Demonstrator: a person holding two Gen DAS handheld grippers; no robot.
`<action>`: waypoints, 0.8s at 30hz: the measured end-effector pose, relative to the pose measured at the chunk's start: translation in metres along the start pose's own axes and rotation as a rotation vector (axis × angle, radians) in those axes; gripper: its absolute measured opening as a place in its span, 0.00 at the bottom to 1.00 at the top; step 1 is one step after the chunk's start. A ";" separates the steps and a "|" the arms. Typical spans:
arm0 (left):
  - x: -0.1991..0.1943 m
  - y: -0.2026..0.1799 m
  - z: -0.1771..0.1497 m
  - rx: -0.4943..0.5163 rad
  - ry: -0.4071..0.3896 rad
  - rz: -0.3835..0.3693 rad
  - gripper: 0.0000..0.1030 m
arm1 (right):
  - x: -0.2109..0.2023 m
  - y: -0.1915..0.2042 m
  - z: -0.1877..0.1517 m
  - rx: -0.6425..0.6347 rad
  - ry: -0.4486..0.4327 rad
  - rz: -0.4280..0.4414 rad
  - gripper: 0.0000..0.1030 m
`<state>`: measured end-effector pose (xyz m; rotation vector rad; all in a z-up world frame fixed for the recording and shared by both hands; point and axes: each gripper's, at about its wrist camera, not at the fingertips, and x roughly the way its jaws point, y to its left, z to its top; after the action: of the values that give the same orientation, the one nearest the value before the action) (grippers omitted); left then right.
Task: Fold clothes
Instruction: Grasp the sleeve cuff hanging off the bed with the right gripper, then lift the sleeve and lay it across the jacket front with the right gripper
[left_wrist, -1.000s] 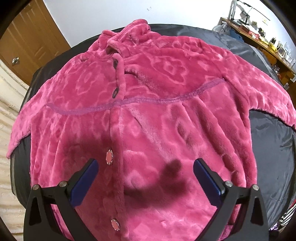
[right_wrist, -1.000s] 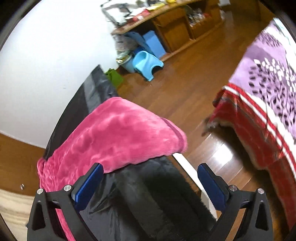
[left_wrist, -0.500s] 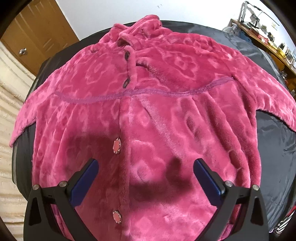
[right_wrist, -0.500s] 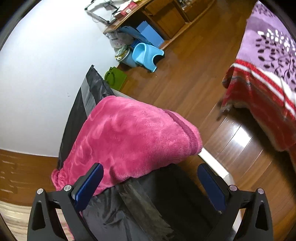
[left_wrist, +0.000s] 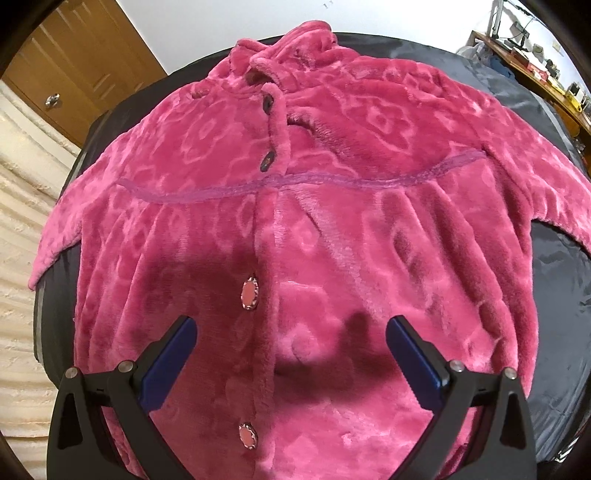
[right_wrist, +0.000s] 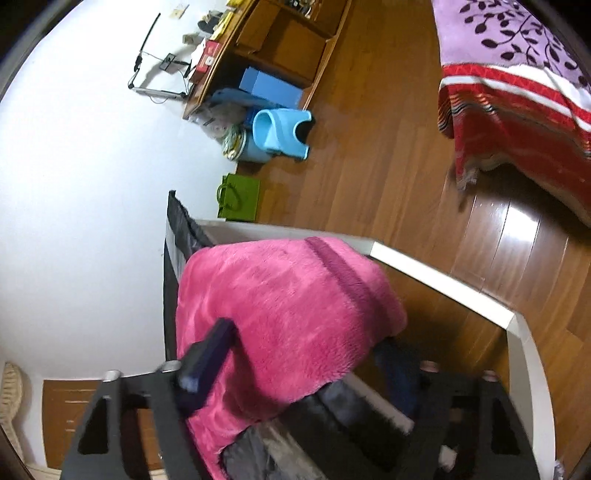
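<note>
A pink fleece jacket (left_wrist: 332, 229) lies buttoned and spread flat, front up, on a table under a black cover (left_wrist: 554, 295). My left gripper (left_wrist: 291, 354) hovers open over the jacket's lower front, near the button placket, holding nothing. In the right wrist view, one jacket sleeve (right_wrist: 295, 314) with a darker cuff band (right_wrist: 343, 273) drapes over the table's corner. My right gripper (right_wrist: 303, 369) is open and straddles this sleeve. One finger (right_wrist: 207, 358) lies against the fleece; the other sits low behind the hanging cuff, partly hidden and blurred.
A wooden door (left_wrist: 74, 66) and cream bedding (left_wrist: 18, 221) are to the left. A cluttered shelf (left_wrist: 535, 55) is at the back right. Past the white table edge (right_wrist: 443, 280) is wood floor with a blue stool (right_wrist: 280, 133), a green bag (right_wrist: 236, 199) and a blanket-covered bed (right_wrist: 517, 110).
The right gripper has rolled and moved in onto the sleeve, its fingers now either side of it and closer together. The left gripper has only drifted slightly over the jacket.
</note>
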<state>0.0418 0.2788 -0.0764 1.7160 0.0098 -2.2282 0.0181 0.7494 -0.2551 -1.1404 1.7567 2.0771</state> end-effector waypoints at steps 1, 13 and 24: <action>0.002 0.001 0.001 -0.001 0.004 -0.001 1.00 | 0.000 0.001 0.001 -0.005 -0.007 0.001 0.63; 0.014 0.003 0.006 -0.007 0.034 -0.033 1.00 | -0.019 0.035 0.009 -0.128 -0.120 -0.020 0.24; 0.021 0.021 0.016 -0.047 0.045 -0.106 1.00 | -0.044 0.140 -0.015 -0.445 -0.175 0.018 0.15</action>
<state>0.0272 0.2500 -0.0880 1.7784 0.1668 -2.2443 -0.0285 0.7111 -0.1201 -0.9998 1.2660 2.5706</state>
